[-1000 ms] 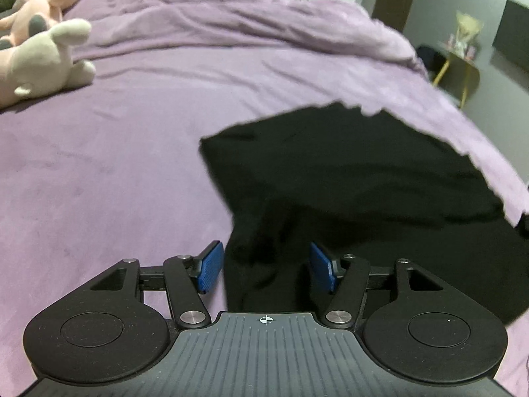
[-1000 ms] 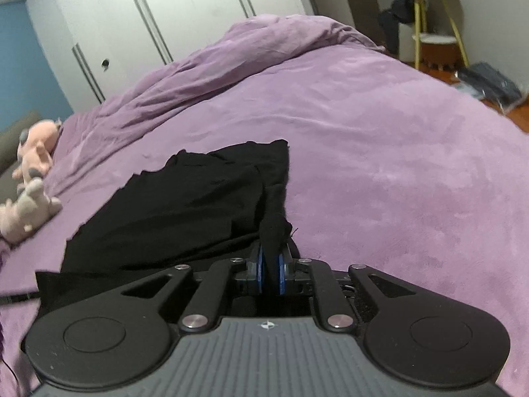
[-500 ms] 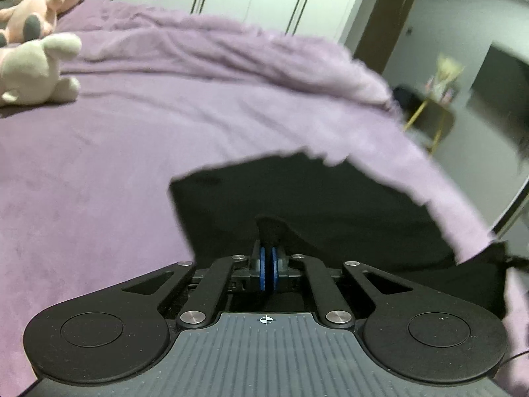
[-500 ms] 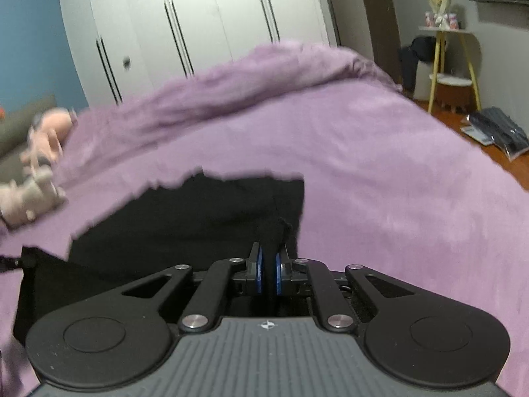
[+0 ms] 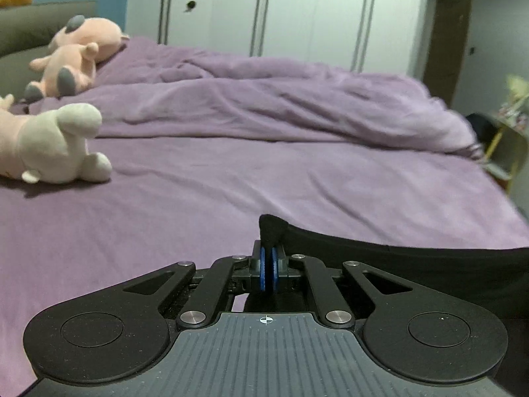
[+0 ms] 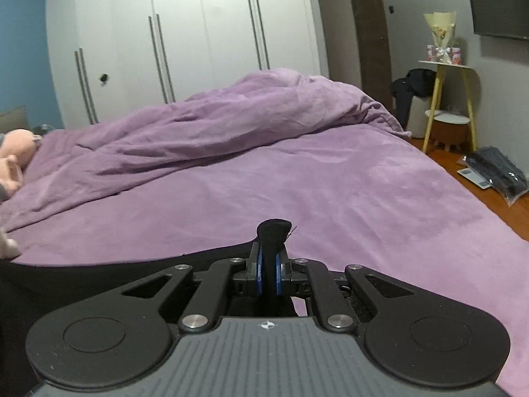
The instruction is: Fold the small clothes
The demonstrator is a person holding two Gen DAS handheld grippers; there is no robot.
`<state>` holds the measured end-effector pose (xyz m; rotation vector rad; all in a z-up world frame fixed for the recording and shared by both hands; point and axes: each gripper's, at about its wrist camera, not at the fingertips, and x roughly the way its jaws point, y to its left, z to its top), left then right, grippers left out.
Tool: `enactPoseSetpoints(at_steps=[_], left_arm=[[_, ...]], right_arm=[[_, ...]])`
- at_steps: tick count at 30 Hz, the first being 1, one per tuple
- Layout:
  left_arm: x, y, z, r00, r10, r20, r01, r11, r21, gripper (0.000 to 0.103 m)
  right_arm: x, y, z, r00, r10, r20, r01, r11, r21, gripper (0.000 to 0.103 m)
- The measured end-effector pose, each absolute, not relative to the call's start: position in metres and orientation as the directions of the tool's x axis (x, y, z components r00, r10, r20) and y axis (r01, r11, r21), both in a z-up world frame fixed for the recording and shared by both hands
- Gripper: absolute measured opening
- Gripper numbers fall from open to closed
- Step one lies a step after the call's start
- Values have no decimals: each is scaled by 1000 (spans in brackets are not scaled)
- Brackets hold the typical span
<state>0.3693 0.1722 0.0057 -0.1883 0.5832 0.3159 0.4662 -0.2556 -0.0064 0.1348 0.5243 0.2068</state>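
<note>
Both tools, left tool (image 5: 267,266) newly clamped, right tool (image 6: 268,269) pinching tight, have lifted the black garment's (image 5: 413,258) edge off the purple bed (image 5: 231,182), starting the fold.

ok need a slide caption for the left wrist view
Left gripper shut on a corner of the black garment, lifted over the purple bed, plush toys at left.

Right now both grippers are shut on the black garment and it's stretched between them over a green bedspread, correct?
Not quite: the bedspread is purple, not green, as the right wrist view shows. The rest holds: the left gripper and right gripper are each shut on a corner of the black garment, stretched between them over the bed.
</note>
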Motion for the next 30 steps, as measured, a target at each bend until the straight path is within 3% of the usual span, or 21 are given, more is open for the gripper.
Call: enactPoseSetpoints(at_steps=[3,5,7,8,9,12,15,17,19,21,22,23,25,28,30], left_arm=[[387,174,-17,741,281,-610,-389,920,-49,10],[389,175,-28,706,315,-634,-428,904,-27,26],[372,171,-31,709,357,-608,-457,889,-11,33],[359,167,-32,733,340,-589,-435,900,-22,40],[348,160,-33,756,304,-580,-404,914,-48,42],[324,138,-40,795,172,-582,-316,936,-156,50],[324,115,-59,772,102,-627,-268,947,-176,52],[329,106,-70,749,122,-651,-297,940,-165,53],[331,104,-72,755,136,-641,-328,925,-191,60],[335,108,-73,751,151,-642,-356,912,-202,60],[337,111,-73,748,164,-643,-367,910,-195,60],[339,114,-74,744,178,-644,-378,907,-187,60],[340,121,-78,743,181,-644,-380,906,-184,60],[341,121,-83,753,194,-629,-370,915,-161,62],[341,117,-84,752,204,-626,-364,921,-138,62]], right_arm=[[484,-242,-23,833,216,-509,-155,975,160,9],[488,-238,-31,827,167,-536,-122,985,119,19],[481,-245,-30,844,128,-521,-76,990,119,21],[473,-252,-27,851,147,-505,-75,984,161,25],[465,-256,-26,844,204,-497,-102,969,225,26],[435,-246,-34,748,430,-506,-255,890,379,43],[406,-204,-59,603,551,-578,-396,835,382,45],[395,-177,-75,560,556,-614,-452,826,336,45],[391,-166,-84,567,554,-610,-472,825,311,45],[400,-174,-86,640,497,-586,-443,862,246,45],[411,-185,-88,677,441,-589,-388,894,223,41],[423,-202,-92,700,412,-584,-336,911,240,23],[438,-235,-96,719,403,-566,-270,913,306,0],[443,-265,-99,775,294,-560,-180,951,251,0],[441,-274,-101,775,302,-555,-178,947,266,0]])
